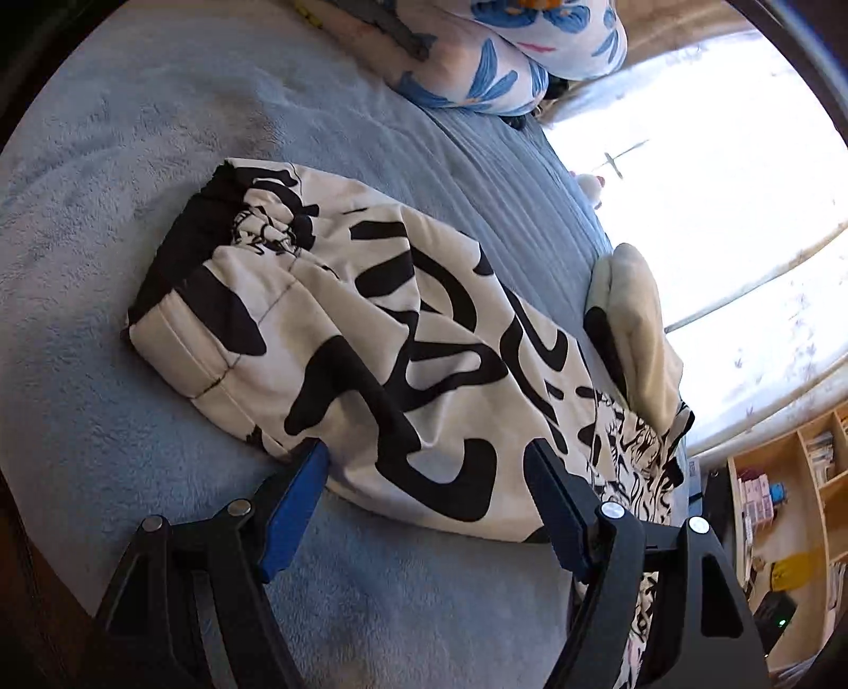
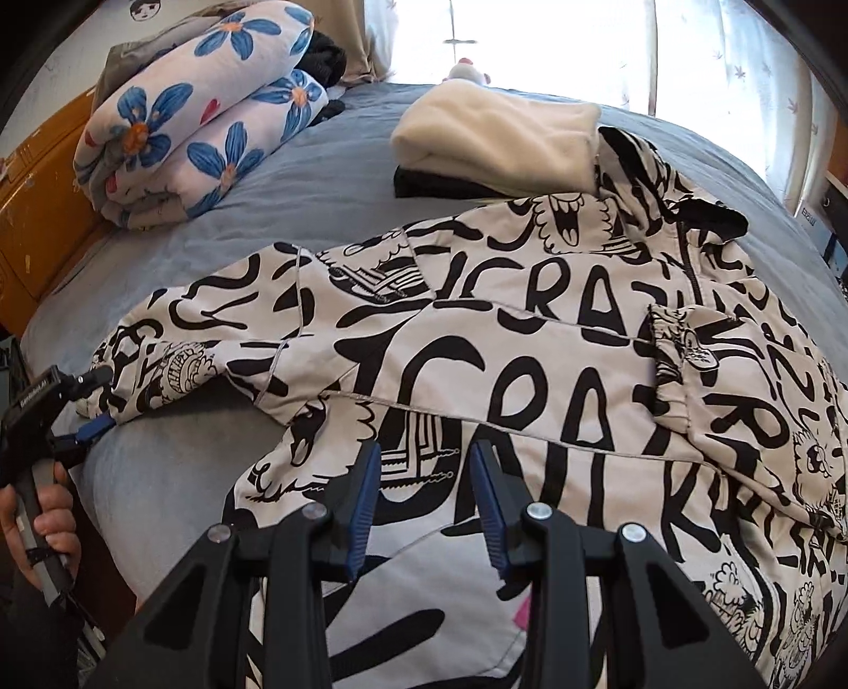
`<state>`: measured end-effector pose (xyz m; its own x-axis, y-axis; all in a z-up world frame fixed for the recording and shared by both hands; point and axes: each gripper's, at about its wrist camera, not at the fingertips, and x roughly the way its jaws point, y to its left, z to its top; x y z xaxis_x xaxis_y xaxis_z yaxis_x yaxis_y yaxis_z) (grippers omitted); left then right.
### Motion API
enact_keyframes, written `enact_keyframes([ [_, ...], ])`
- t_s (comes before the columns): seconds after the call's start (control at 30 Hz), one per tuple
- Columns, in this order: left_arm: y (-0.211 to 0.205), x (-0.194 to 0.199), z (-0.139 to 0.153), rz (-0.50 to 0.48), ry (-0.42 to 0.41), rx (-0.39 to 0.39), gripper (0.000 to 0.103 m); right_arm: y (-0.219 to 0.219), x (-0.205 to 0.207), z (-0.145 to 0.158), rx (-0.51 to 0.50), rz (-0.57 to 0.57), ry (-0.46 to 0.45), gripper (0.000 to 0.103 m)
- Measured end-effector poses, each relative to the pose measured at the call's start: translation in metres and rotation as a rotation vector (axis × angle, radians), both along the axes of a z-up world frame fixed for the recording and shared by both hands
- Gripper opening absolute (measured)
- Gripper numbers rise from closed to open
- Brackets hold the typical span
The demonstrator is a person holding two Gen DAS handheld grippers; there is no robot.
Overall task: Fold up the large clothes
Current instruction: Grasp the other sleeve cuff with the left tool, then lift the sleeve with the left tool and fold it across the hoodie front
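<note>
- Our left gripper [image 1: 424, 456] is spread wide; the sleeve [image 1: 328, 328] of the jacket [image 2: 530, 371] lies between its blue pads [image 1: 297, 493], and we can't see either pad pressing on cloth, so we call it open with nothing gripped
- Right wrist view confirms it: left gripper [image 2: 93, 403] sits at the sleeve's cuff end [image 2: 138, 365], one finger above the cloth and one at its lower edge (contact too small to judge); a hand [image 2: 47, 519] holds its handle
- Our right gripper [image 2: 424, 477] is part open, a moderate gap between the pads; it hovers over the jacket's lower body; no fabric pinched between the fingers that we can see, so holding nothing
- Jacket: white with black graffiti lettering, lying flat on the grey-blue bedspread [image 2: 297, 175]; hood [image 2: 689, 212] points away from us toward the window [image 2: 556, 47]; one sleeve stretched out to the left of the right wrist view, the other sleeve [image 2: 683, 360] folded across the body
- In the left wrist view the sleeve runs diagonally across the bedspread [image 1: 106, 265]; its black-lined cuff [image 1: 196, 244] is at the far end, open mouth visible
- A cream folded garment [image 2: 493, 132] sits just beyond the hood, on top of something dark; touching the jacket's edge
- Floral rolled quilt [image 2: 201, 106] at the bed's far left, well apart from the jacket
- Wooden shelf [image 1: 795, 477] beside the bed (left wrist view only)
</note>
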<state>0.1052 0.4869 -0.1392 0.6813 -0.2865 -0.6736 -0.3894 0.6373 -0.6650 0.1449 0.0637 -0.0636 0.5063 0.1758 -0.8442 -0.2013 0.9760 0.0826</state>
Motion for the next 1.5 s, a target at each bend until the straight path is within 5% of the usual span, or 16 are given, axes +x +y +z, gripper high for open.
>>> enact_keyframes([
  [0.47, 0.023, -0.036, -0.004, 0.072, 0.023, -0.056, 0.075, -0.007, 0.001, -0.009, 0.022, -0.012, 0.039, 0.035],
  [0.67, 0.02, -0.01, -0.005, 0.122, 0.064, 0.077, 0.073, -0.007, 0.002, -0.014, 0.026, -0.013, 0.058, 0.035],
  [0.7, 0.017, -0.003, -0.002, 0.137, 0.082, 0.119, 0.069, -0.008, 0.002, -0.015, 0.027, -0.015, 0.06, 0.035],
  [0.77, 0.008, 0.006, 0.009, 0.153, 0.116, 0.234, 0.025, -0.012, 0.001, -0.014, 0.032, -0.022, 0.062, 0.035],
  [0.83, -0.005, 0.019, 0.022, 0.131, 0.152, 0.35, 0.012, -0.018, 0.001, -0.014, 0.043, -0.034, 0.061, 0.035],
  [0.93, -0.029, 0.03, 0.056, 0.123, 0.128, 0.47, 0.008, -0.029, 0.0, -0.013, 0.067, -0.055, 0.062, 0.035],
  [1.1, -0.103, 0.047, 0.145, 0.012, -0.087, 0.622, 0.007, -0.056, -0.003, -0.009, 0.117, -0.096, 0.05, 0.035],
  [1.23, -0.182, 0.061, 0.192, -0.147, -0.213, 0.644, 0.007, -0.087, -0.008, -0.003, 0.158, -0.15, 0.027, 0.035],
  [1.37, -0.278, 0.074, 0.201, -0.349, -0.276, 0.634, 0.007, -0.127, -0.015, 0.002, 0.186, -0.224, 0.007, 0.035],
  [1.5, -0.368, 0.082, 0.171, -0.55, -0.238, 0.616, 0.011, -0.178, -0.024, 0.0, 0.187, -0.315, -0.001, 0.035],
])
